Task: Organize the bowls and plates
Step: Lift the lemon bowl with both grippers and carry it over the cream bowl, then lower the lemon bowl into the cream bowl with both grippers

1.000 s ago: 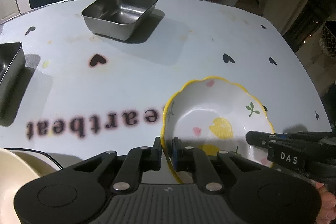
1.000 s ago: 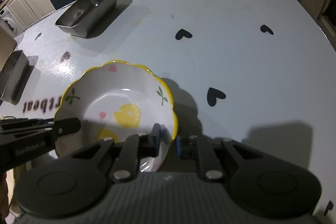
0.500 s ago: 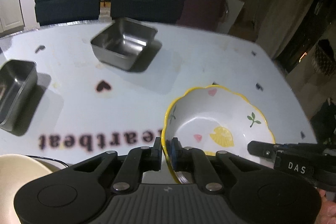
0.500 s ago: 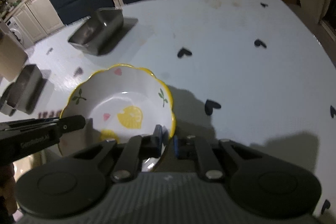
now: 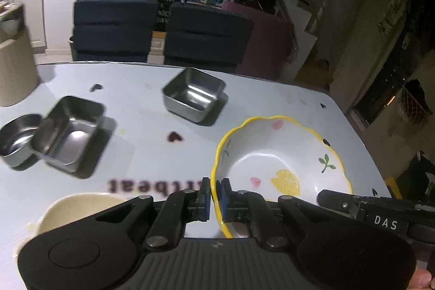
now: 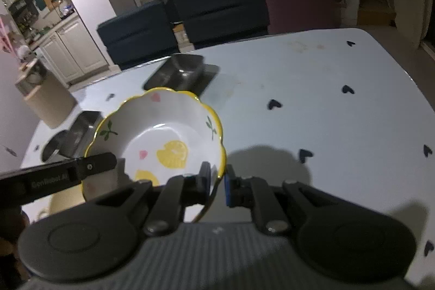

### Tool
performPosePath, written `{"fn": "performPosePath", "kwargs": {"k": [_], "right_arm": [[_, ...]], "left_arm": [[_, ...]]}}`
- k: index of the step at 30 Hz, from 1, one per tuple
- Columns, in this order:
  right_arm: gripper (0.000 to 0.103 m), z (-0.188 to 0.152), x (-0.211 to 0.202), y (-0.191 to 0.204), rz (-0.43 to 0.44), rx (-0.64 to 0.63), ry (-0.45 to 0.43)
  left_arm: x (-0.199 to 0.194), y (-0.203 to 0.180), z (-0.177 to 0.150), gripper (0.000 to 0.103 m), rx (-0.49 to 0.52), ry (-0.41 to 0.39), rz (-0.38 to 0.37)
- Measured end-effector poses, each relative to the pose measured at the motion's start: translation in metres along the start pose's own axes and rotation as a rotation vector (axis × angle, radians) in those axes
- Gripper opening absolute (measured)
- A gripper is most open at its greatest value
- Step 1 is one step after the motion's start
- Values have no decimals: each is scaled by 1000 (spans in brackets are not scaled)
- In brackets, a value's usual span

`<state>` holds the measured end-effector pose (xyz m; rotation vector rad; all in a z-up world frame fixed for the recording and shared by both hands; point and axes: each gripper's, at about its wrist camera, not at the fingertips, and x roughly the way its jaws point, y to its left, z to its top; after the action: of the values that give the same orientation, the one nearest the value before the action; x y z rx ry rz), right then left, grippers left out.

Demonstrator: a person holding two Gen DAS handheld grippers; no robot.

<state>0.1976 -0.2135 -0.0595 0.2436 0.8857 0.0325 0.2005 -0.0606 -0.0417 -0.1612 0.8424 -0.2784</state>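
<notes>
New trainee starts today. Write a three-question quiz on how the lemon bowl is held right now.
1. True or false: both grippers clamp the lemon bowl.
2. Which part does the left gripper pinch? A) rim B) base C) center
3. Fill in: behind the bowl stands a square steel ____.

Key: 1 true, the right gripper grips the opposite rim; 2 A; 3 container.

The near rim of the white scalloped ceramic bowl with yellow edge (image 5: 280,165) disappears behind the left gripper (image 5: 216,199) body below its jaws. Left of those jaws, a cream round dish (image 5: 81,204) is half hidden by the gripper body, and the printed lettering on the pale blue table (image 5: 272,102) is blurred and partly covered.
</notes>
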Motion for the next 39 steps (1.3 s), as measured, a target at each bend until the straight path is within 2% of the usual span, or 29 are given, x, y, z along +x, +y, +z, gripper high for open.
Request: {"fn": "performPosePath", "kwargs": {"k": [9,15,23,31,39], "right_arm": [[13,-19,-5,60,86,-61,12],[14,-27,12,92,146,-99,43],[14,-33,39,112,176,-126,119],[13,-46,67,133,146,-142,200],[13,-53,88,137,114,-134,251]], "left_arm": [[-48,55,-15,7,-54,-55,67],[-64,82,-22,6,-72,-69,112],[-61,111,-39,6,-100,-23,153],[-41,131,-49,7,-121,55,185],[-24,142,-56,8,-125,114,194]]}}
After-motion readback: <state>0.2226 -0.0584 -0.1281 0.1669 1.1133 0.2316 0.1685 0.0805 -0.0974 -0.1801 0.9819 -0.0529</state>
